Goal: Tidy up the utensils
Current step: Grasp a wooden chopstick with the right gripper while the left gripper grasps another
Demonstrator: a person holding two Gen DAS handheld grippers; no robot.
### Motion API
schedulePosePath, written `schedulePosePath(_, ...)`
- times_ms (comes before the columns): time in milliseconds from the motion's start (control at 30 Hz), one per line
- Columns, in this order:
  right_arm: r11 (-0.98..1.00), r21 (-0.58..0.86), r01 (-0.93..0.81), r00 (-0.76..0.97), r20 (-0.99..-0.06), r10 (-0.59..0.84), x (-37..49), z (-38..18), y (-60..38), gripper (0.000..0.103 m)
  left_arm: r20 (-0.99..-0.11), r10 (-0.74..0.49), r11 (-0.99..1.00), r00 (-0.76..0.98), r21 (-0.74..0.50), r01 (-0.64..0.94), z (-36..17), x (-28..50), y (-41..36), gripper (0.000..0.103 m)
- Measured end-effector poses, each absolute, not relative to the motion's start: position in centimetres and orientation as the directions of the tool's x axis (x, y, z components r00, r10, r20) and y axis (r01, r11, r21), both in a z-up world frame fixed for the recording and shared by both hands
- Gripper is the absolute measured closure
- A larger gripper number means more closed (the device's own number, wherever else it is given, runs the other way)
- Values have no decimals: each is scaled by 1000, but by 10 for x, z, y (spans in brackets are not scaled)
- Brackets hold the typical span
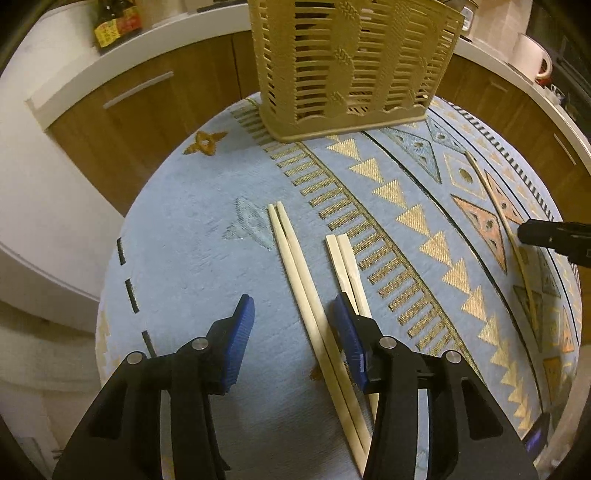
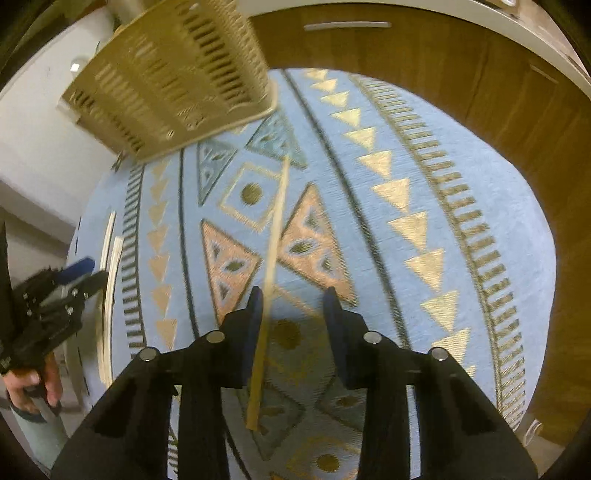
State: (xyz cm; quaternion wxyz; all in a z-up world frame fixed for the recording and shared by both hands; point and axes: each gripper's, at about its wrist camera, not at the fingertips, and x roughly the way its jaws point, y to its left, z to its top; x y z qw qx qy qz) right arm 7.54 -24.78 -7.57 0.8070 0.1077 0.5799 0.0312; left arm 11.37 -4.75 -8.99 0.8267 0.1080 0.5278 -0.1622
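A tan slotted utensil basket stands at the far side of a round table covered with a blue patterned cloth. Two pairs of pale chopsticks lie side by side: one pair runs between my left gripper's open jaws, the other pair lies just beyond its right finger. My left gripper is open, low over the cloth. In the right wrist view a single brown chopstick lies on the cloth between the open jaws of my right gripper, close to the left finger. The basket shows at upper left.
Wooden cabinets with a white counter curve behind the table. A dark sauce bottle and a white mug stand on the counter. The right gripper's tip shows at the right edge of the left wrist view.
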Motion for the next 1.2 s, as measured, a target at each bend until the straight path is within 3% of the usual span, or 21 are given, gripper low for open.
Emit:
schedulePosePath(133,991,133,31,310,-943,117,81,-77,-231,80,-919,-138,917,369,23,399,-88,116,-49,64)
schedulePosePath(267,1000,19,-22,310,-950,25,85,-79,-213,87,-926,-125,914,357,32,405,-86,119,-46,80)
schedulePosePath(367,998,-25,-51,303,-953,-9,86,-79,-205,88,-929,-135,912,346,20,411,-87,122,-42,82)
schedulePosePath(867,994,0,-113,242,-970,27,96,-75,-201,98,-936,-86,887,342,85,455,-89,124,-55,86)
schedulePosePath(1200,994,39,-98,267,-962,64,85,-76,-213,98,-915,-151,910,374,19,415,-86,113,-43,93)
